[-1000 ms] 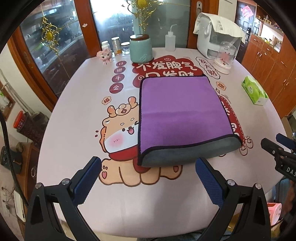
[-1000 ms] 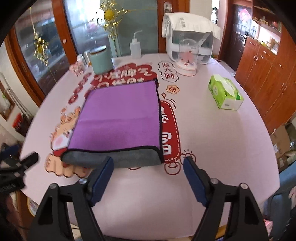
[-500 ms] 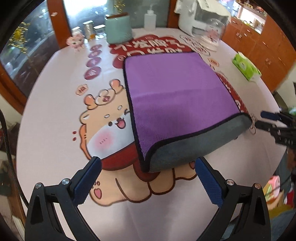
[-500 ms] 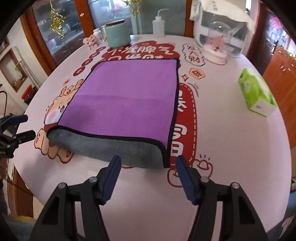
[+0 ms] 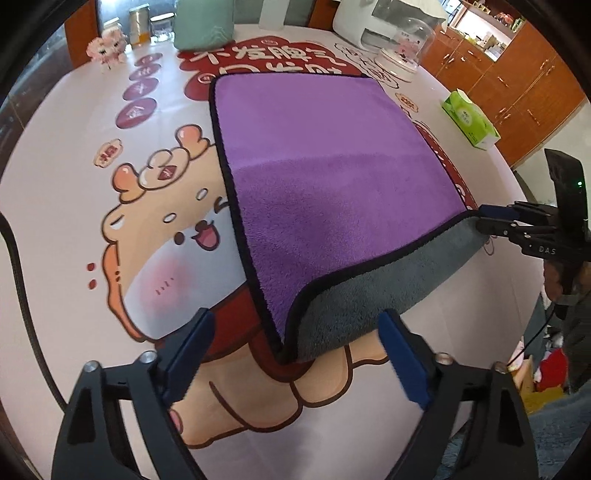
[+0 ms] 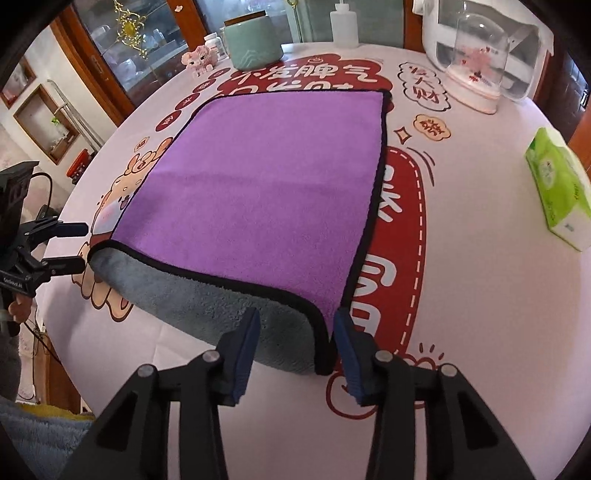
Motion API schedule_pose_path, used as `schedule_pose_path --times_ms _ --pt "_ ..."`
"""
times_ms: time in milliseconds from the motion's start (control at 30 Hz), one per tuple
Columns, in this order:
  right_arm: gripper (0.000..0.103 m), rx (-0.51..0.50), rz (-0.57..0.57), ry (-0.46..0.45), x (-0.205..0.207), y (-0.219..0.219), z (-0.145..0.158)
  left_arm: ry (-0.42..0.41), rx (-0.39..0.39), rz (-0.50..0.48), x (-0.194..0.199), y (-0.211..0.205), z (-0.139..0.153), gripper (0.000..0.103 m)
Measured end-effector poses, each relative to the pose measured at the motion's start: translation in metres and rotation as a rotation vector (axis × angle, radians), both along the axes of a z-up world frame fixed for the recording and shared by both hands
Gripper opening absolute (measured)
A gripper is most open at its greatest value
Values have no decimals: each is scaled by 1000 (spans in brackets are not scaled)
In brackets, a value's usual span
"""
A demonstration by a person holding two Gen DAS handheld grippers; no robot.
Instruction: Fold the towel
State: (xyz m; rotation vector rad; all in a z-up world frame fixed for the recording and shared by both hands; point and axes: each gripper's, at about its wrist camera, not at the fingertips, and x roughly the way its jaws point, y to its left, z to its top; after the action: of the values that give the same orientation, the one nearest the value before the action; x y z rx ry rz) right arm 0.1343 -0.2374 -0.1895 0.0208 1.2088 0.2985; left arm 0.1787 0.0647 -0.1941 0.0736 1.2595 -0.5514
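Here the left claw [image 5: 291, 354] hangs spread wide at the towel's [image 6: 266, 199] near left corner, gripping nothing. The right claw [image 6: 295, 343] straddles the near right corner, its jaws narrowed but not yet pinching. The one towel lies on the desk [image 6: 480, 314], its long axis running away from both claws. Beyond it stand one jar [image 6: 253, 44] and one bottle [image 6: 343, 24].

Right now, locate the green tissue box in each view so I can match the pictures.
Left wrist: green tissue box at upper right, beyond the towel's right edge.
Right wrist: far right, mid-height, right of the towel.
Shared landmark: the domed pink figurine.
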Motion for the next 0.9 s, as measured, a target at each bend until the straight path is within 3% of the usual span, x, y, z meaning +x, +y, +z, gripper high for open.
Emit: schedule_pose_path --times_ms 267,467,767,900 --pt "24 6 33 18 -1 -2 -3 49 -25 -7 8 -2 -9 75" --pt "14 28 20 33 -3 -9 -6 89 -30 -9 13 -8 -15 57" --pt "12 16 30 25 -4 -7 -4 92 1 -15 17 -21 -17 35" --pt "12 12 34 18 -5 -6 -3 84 5 -4 14 -16 -14 35"
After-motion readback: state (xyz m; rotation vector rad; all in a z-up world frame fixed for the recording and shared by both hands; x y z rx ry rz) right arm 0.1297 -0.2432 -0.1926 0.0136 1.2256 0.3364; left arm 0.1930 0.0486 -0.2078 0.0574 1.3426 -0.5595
